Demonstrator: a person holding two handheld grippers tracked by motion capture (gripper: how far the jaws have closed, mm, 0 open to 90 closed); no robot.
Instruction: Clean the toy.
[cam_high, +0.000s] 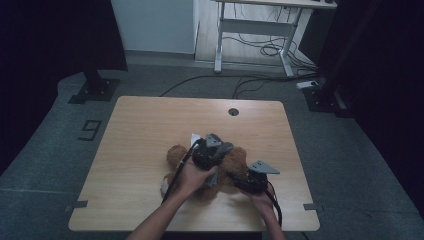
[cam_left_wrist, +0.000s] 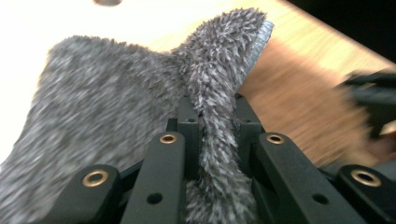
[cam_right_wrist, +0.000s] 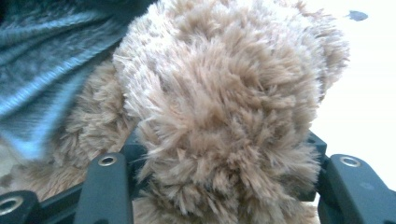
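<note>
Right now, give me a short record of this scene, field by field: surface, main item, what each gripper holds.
surface: wooden table
main item: brown plush toy, lying near the table's front edge
left gripper: shut on a fold of grey fuzzy cloth
right gripper: shut on a thick, furry part of the brown plush toy
hands: both over the toy, close together
</note>
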